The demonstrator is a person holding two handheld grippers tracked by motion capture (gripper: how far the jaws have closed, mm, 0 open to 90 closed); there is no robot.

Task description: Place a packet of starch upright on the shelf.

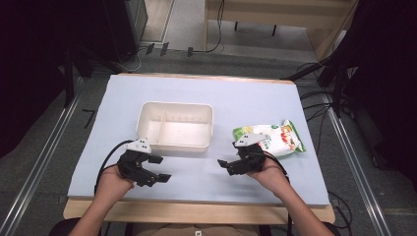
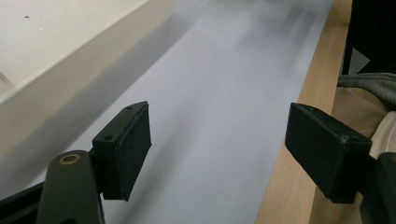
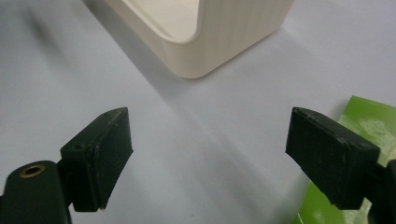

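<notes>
Both tongs gape empty: left tongs (image 1: 158,168) before the tray (image 1: 175,143); right tongs (image 3: 208,158) beside a green snack bag (image 3: 369,122), whole from above.

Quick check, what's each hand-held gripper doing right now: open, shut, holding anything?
Left hand-held gripper: open, jaws wide apart, nothing between them.
Right hand-held gripper: open, holding nothing; the snack bag lies beside it.

tray (image 1: 147,114): cream, divided, empty, table centre | snack bag (image 1: 280,137): green-white, flat, right of tray, apart
</notes>
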